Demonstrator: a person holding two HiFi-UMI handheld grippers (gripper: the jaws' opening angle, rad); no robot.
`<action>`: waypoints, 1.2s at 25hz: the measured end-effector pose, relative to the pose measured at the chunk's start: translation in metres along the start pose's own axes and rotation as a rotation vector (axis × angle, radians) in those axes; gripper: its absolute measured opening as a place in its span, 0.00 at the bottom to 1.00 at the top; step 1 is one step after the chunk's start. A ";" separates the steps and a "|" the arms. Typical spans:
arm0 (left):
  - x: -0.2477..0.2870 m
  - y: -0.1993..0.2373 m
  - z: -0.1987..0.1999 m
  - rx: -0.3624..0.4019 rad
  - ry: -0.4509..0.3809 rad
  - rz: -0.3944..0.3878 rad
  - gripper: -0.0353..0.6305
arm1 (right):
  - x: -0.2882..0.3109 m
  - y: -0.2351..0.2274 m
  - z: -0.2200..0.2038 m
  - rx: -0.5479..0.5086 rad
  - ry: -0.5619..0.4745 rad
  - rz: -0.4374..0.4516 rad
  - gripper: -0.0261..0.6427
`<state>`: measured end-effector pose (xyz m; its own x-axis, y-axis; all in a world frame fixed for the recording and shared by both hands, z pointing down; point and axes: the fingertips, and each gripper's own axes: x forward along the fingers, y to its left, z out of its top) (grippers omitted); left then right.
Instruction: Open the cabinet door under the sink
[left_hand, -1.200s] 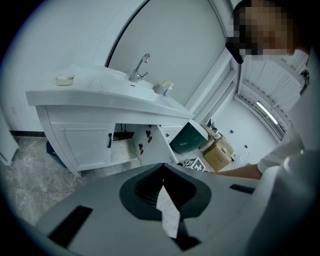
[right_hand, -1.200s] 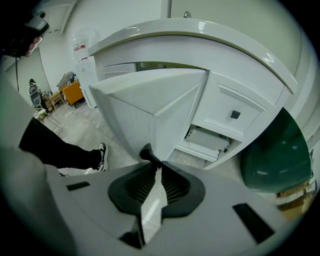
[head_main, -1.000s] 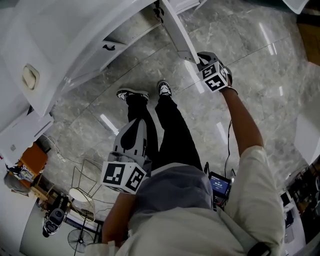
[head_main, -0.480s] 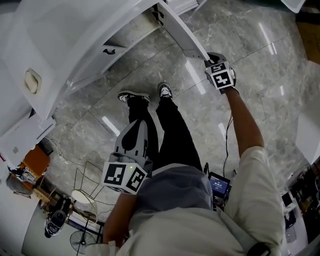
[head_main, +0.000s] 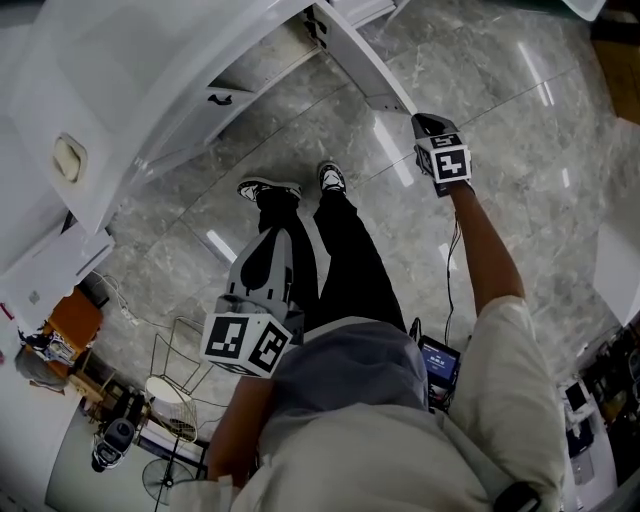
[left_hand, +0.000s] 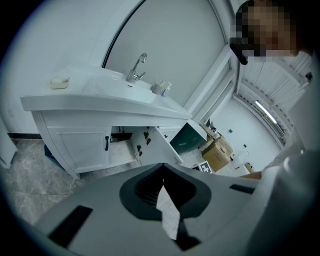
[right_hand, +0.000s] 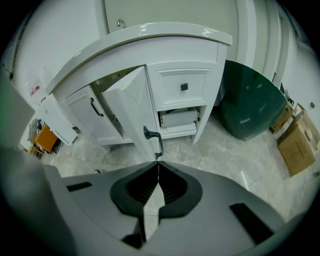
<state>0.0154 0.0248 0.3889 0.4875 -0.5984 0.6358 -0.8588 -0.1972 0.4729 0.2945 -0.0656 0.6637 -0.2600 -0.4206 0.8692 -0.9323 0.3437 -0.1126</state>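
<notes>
The right gripper (head_main: 424, 124) has drawn back from the white cabinet door (right_hand: 131, 109), which stands ajar under the white sink (left_hand: 107, 86), jaws closed on nothing just short of its black handle (right_hand: 152, 135), so any further pull should follow the hinge arc, while the left gripper (left_hand: 162, 170) idles closed and empty.

The right arm (head_main: 482, 262) is stretched forward and down, the forearm bare below a light sleeve (head_main: 515, 400). The right hand-held gripper (head_main: 424, 124) is carried at its end, with the marker cube (head_main: 449, 163) turned upward. Its jaws are seen pressed together at the tips, with nothing between them. The left arm (head_main: 238, 425) is kept bent and close to the body. The left hand-held gripper (head_main: 270, 242) is held in front of the legs (head_main: 345, 262), and its jaws are likewise closed on nothing.
</notes>
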 end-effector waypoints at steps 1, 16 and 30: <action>-0.001 0.002 0.001 0.004 -0.005 0.003 0.05 | -0.003 0.000 -0.001 0.011 -0.003 -0.002 0.06; -0.019 0.013 0.016 -0.020 -0.097 0.020 0.05 | -0.072 0.021 -0.001 -0.048 -0.025 0.027 0.06; -0.029 0.007 0.033 -0.019 -0.107 -0.017 0.05 | -0.131 0.040 0.033 0.011 -0.127 0.062 0.06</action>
<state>-0.0099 0.0149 0.3539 0.4815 -0.6750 0.5590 -0.8468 -0.1938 0.4953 0.2830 -0.0241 0.5293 -0.3465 -0.5022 0.7923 -0.9160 0.3634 -0.1702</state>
